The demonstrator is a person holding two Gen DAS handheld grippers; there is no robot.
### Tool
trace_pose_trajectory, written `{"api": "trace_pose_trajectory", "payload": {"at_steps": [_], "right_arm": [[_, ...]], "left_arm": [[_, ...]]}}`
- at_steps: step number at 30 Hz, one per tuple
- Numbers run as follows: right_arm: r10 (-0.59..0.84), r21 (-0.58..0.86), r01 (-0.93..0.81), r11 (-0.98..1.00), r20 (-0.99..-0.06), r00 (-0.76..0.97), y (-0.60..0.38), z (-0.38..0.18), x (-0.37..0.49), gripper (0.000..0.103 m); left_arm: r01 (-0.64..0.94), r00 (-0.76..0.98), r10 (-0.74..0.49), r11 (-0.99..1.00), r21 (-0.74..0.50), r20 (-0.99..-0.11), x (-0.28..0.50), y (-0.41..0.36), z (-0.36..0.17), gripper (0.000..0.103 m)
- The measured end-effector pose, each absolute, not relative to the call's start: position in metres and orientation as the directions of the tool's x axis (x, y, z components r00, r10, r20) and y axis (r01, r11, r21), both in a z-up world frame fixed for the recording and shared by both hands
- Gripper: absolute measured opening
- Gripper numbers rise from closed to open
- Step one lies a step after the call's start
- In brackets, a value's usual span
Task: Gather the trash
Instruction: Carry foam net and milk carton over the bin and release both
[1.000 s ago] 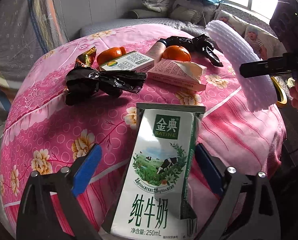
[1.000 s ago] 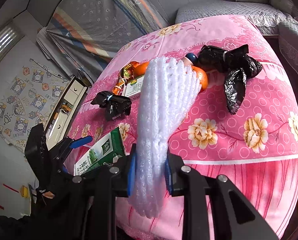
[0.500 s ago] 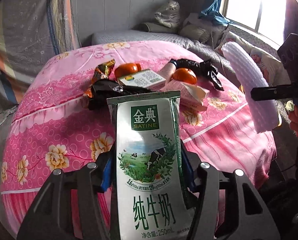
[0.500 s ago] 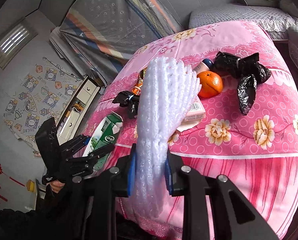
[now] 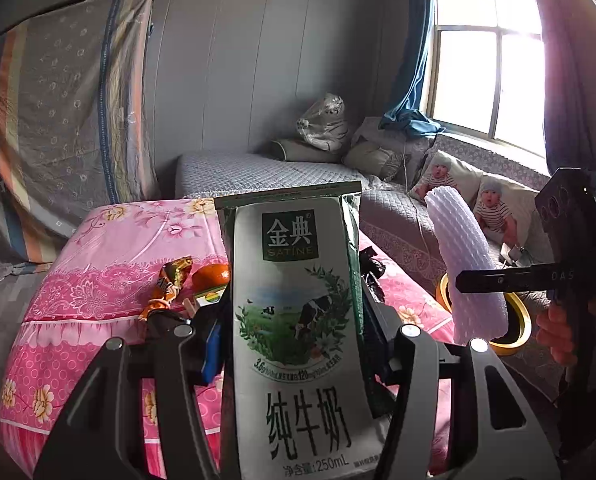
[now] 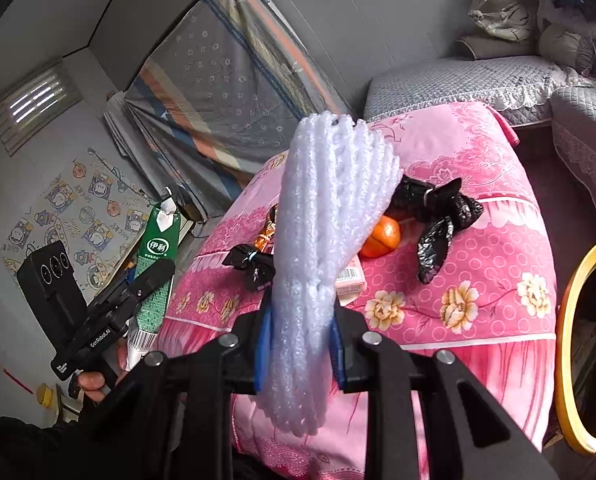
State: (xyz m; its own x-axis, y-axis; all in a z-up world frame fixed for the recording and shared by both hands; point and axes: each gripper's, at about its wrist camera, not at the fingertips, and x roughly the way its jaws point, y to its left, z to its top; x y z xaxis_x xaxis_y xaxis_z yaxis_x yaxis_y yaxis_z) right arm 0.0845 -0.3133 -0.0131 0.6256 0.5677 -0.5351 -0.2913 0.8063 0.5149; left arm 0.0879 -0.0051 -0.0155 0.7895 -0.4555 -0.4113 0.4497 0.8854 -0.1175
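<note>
My left gripper (image 5: 294,344) is shut on a green and white milk carton (image 5: 298,320) and holds it upright above the near edge of the pink table (image 5: 110,272). The carton also shows at the left of the right wrist view (image 6: 154,264). My right gripper (image 6: 298,344) is shut on a white foam fruit net (image 6: 326,248), held off the table's front right; the net also shows in the left wrist view (image 5: 466,264). On the table lie two crumpled black bags (image 6: 434,212) (image 6: 254,264), an orange (image 6: 380,236), a snack wrapper (image 5: 170,284) and a pink box (image 6: 350,280).
A yellow-rimmed bin (image 6: 578,344) stands on the floor to the right of the table; it also shows behind the net in the left wrist view (image 5: 514,320). A grey sofa (image 5: 282,172) with pillows runs along the far wall under the window. A second orange (image 5: 212,276) and a small white box (image 5: 208,298) lie behind the carton.
My left gripper closed on the milk carton and lifted it off the table, tilting it upright. My right gripper, still holding the net, drew back from the table toward the bin.
</note>
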Motion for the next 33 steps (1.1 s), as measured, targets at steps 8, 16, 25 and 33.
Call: {"api": "trace_pose_trajectory", "payload": {"at_steps": [8, 16, 25, 33], "right_arm": [[0.396, 0.479, -0.132, 0.868, -0.506, 0.766, -0.382, -0.003, 0.063, 0.023], [0.215, 0.478, 0.074, 0.875, -0.521, 0.826, -0.457, -0.017, 0.045, 0.023], [-0.012, 0.410, 0.295, 0.863, -0.568, 0.823, -0.514, -0.044, 0.025, 0.023], [-0.071, 0.412, 0.409, 0.814, -0.628, 0.775, -0.551, -0.082, 0.021, 0.023]], "left_arm": [[0.551, 0.738, -0.545, 0.827, -0.111, -0.398, 0.099, -0.072, -0.007, 0.053], [0.647, 0.664, -0.626, 0.755, -0.104, -0.409, 0.111, -0.141, -0.008, 0.053], [0.748, 0.535, -0.705, 0.651, -0.126, -0.465, 0.124, -0.239, -0.025, 0.053], [0.800, 0.450, -0.712, 0.589, -0.110, -0.538, 0.135, -0.323, -0.054, 0.053]]}}
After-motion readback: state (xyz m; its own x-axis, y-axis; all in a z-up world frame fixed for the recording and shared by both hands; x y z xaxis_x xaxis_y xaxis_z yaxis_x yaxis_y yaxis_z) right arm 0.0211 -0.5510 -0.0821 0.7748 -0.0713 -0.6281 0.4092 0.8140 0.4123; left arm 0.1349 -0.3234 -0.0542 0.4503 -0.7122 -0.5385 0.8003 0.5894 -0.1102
